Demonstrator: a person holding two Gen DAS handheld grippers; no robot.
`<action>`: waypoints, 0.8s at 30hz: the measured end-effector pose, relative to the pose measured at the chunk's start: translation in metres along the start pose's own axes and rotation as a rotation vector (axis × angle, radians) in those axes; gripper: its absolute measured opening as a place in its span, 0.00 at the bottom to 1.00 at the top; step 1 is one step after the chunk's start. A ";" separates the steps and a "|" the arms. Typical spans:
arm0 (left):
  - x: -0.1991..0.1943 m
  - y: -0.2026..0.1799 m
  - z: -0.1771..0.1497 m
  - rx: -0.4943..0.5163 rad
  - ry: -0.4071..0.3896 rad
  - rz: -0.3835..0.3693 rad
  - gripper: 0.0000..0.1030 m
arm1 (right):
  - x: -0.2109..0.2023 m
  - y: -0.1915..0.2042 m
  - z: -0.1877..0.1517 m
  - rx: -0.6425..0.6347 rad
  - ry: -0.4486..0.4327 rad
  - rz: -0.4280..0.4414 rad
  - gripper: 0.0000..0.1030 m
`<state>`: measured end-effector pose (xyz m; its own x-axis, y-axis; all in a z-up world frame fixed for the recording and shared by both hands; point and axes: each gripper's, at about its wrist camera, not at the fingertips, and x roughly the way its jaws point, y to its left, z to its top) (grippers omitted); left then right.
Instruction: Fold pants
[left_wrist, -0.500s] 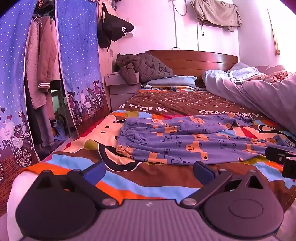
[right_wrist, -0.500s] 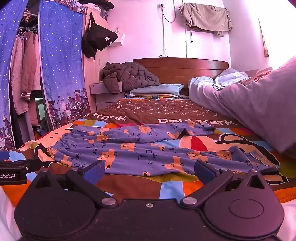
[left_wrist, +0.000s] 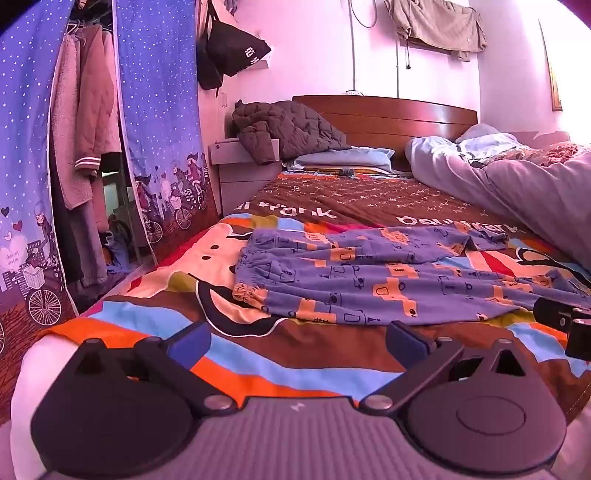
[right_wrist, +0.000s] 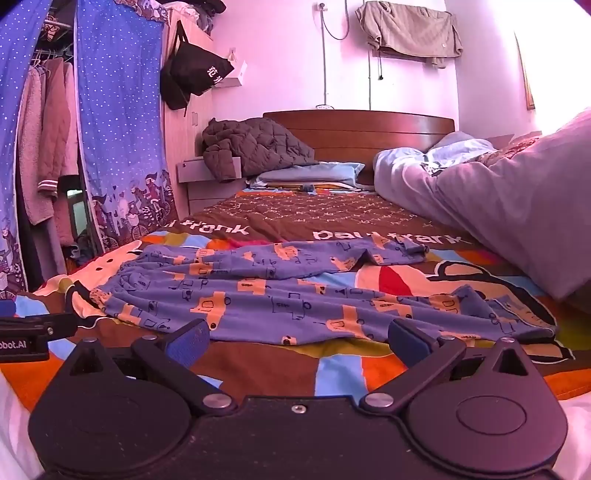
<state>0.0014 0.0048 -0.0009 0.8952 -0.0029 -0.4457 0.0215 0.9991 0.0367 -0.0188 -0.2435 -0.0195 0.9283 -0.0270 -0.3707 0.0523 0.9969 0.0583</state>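
Blue pants (left_wrist: 369, 280) with orange car prints lie spread sideways on the bed, waistband to the left, both legs running right. In the right wrist view the pants (right_wrist: 295, 295) fill the middle, the near leg ending at a rumpled cuff on the right. My left gripper (left_wrist: 297, 341) is open just short of the near hem, close to the waistband end, nothing between its fingers. My right gripper (right_wrist: 297, 341) is open as well, its fingertips at the near leg's edge, not pressing on cloth. Each gripper shows at the edge of the other's view.
The bed (left_wrist: 332, 369) has a colourful cartoon cover. A grey duvet (right_wrist: 517, 206) is heaped along the right side. A brown jacket (left_wrist: 288, 125) and pillows sit by the wooden headboard. A wardrobe with blue curtains (left_wrist: 155, 110) stands left of the bed.
Both views have shifted only slightly; the pants sit a touch nearer in each. Both grippers stay open and the pants lie as before.
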 end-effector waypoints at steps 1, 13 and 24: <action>0.000 0.000 0.000 0.002 0.001 0.002 1.00 | 0.000 -0.001 0.000 0.001 0.000 -0.003 0.99; 0.002 -0.001 -0.001 0.012 0.006 0.013 1.00 | -0.002 0.000 0.002 0.003 0.005 -0.006 0.99; 0.001 0.001 -0.001 0.009 0.006 0.023 1.00 | 0.000 -0.002 0.000 -0.010 0.021 -0.037 0.99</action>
<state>0.0021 0.0055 -0.0024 0.8928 0.0201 -0.4501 0.0053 0.9985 0.0552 -0.0187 -0.2452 -0.0196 0.9181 -0.0620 -0.3914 0.0824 0.9960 0.0354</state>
